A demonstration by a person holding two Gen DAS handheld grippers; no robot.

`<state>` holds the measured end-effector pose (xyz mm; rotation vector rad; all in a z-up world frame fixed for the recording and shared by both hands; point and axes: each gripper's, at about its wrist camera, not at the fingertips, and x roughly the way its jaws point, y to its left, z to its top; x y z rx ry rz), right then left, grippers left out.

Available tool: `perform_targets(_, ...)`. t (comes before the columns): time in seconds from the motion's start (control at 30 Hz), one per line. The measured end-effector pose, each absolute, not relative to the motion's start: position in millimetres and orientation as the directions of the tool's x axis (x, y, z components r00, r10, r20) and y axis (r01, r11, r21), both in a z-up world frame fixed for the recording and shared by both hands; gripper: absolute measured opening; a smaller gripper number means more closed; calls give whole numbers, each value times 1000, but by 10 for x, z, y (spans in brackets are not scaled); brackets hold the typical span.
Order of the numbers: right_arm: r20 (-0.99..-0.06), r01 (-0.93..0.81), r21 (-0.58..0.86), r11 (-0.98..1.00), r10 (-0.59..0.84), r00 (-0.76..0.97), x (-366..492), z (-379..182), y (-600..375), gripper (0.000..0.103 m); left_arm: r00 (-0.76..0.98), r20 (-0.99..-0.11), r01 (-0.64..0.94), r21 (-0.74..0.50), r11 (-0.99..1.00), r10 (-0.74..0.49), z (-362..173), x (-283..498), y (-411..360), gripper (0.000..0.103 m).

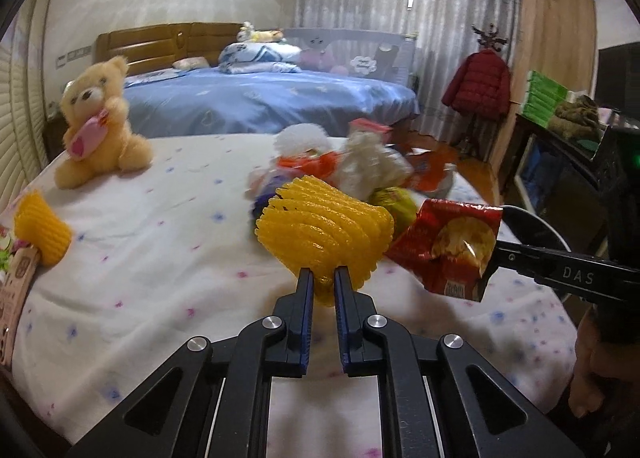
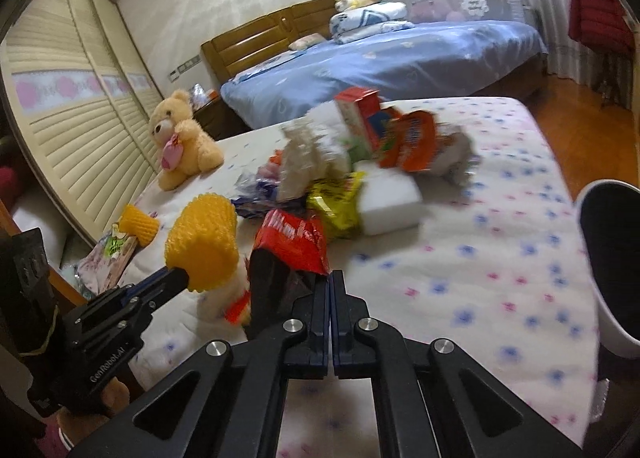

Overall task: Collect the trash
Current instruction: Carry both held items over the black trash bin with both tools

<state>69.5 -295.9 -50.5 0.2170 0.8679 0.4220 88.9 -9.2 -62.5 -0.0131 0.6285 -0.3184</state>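
My left gripper [image 1: 322, 278] is shut on the lower edge of a yellow foam fruit net [image 1: 324, 234], held above the flowered white bedsheet [image 1: 160, 258]. From the right, my right gripper [image 1: 494, 254] holds a red snack wrapper [image 1: 452, 246] beside it. In the right wrist view, the right gripper [image 2: 331, 278] is shut on the red snack wrapper [image 2: 292, 238], and the left gripper [image 2: 180, 278] carries the yellow foam net [image 2: 204, 242]. Behind them lies a pile of wrappers and cartons [image 2: 360, 153], blurred.
A second yellow net [image 1: 42, 232] lies at the bed's left edge. A teddy bear [image 1: 98, 117] sits at the far left. A white-rimmed bin [image 2: 608, 258] stands at the bed's right side. A white foam block [image 2: 390, 205] lies in the pile. A blue bed [image 1: 260, 97] stands beyond.
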Motion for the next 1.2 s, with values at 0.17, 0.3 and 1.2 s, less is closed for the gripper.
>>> perform_targets(0.17, -686, -223, 343, 913, 405, 605, 589, -457, -3268, 0, 746, -572, 350, -98, 932, -341, -564, 833, -315, 9)
perform_targets(0.3, -684, -173, 338, 925, 368, 630, 525, -426, -3541, 0, 715, -589, 398, -101, 912, -378, -575, 891, -495, 9)
perform_targets(1.2, -712, 184, 320, 929, 107, 694, 414, -530, -5174, 0, 579, -641, 611, -69, 789, -504, -623, 1446, -1703, 9)
